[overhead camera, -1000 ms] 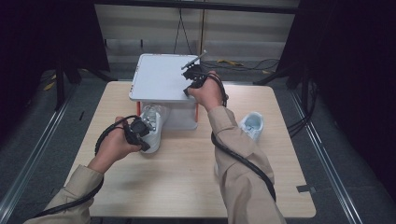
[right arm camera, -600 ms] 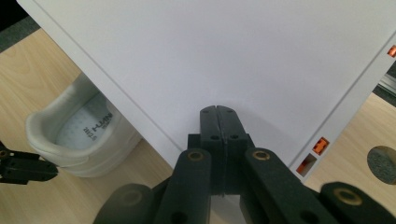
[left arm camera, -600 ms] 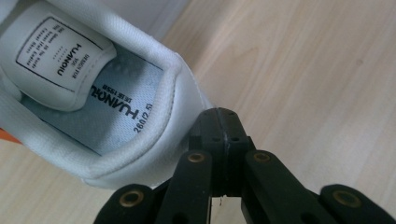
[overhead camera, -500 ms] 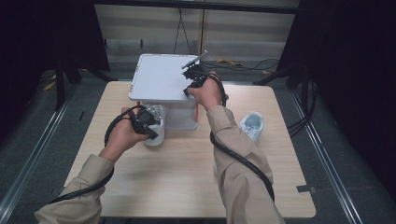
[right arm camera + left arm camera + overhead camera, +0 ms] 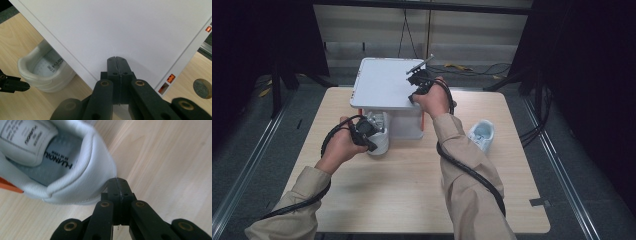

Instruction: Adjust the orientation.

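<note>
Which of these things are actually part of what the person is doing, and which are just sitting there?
In use:
- white shoe by the box, with the left hand-held gripper shut at its heel
- white box lid, with the right hand-held gripper shut, resting on it

Lying about:
- second white shoe at the right of the table
- cables on the floor behind

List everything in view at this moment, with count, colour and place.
Shoebox lid: one, white, over the box at the table's far middle.
Shoebox: one, white with orange marks, under the lid.
Sneakers: two, white; one at the box's front left, one near the right edge.
Table: one, light wood.
Left gripper: black, shut, tips at the near sneaker's heel.
Right gripper: black, shut, over the lid's near right edge.
Sleeves: two, beige.
</note>
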`<state>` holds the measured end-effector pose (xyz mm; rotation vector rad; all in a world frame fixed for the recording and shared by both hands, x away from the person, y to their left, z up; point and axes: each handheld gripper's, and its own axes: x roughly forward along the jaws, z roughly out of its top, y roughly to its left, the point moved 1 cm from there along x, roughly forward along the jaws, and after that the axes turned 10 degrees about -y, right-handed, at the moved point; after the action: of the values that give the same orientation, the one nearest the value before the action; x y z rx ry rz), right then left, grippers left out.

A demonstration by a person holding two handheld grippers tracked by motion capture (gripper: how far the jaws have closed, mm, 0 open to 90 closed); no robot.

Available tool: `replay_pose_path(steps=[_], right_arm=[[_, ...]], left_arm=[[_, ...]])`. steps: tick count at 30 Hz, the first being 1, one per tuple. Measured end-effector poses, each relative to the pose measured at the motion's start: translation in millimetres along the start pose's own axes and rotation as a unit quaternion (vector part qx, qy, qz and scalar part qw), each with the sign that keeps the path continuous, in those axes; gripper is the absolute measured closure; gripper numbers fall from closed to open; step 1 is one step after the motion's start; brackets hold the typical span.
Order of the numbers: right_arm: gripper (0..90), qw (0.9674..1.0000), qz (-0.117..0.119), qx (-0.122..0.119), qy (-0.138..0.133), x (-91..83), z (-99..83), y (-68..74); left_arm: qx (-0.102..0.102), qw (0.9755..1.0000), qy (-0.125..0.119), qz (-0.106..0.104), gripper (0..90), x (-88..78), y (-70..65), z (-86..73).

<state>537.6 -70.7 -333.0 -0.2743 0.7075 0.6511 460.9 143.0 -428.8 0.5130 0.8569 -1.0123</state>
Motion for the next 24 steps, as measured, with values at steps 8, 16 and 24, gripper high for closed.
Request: replay_pose_path(steps=[8, 16, 24], right_arm=[[90.0, 0.9999, -0.007, -0.011, 0.006, 0.4, 1.4, 2.1], [90.0, 1.0000, -0.004, -0.009, 0.002, -0.1, 0.2, 1.2], [90.0, 1.0000, 0.001, -0.008, -0.005, -0.7, -1.5, 0.1]], left_arm=[[0.016, 0.9994, -0.013, 0.026, 90.0, 1.7, -1.3, 5.4], [0.001, 0.9978, -0.037, 0.055, 90.0, 3.4, 15.8, 16.3], [0.015, 0.9987, 0.008, 0.048, 90.0, 2.4, 8.9, 4.0]])
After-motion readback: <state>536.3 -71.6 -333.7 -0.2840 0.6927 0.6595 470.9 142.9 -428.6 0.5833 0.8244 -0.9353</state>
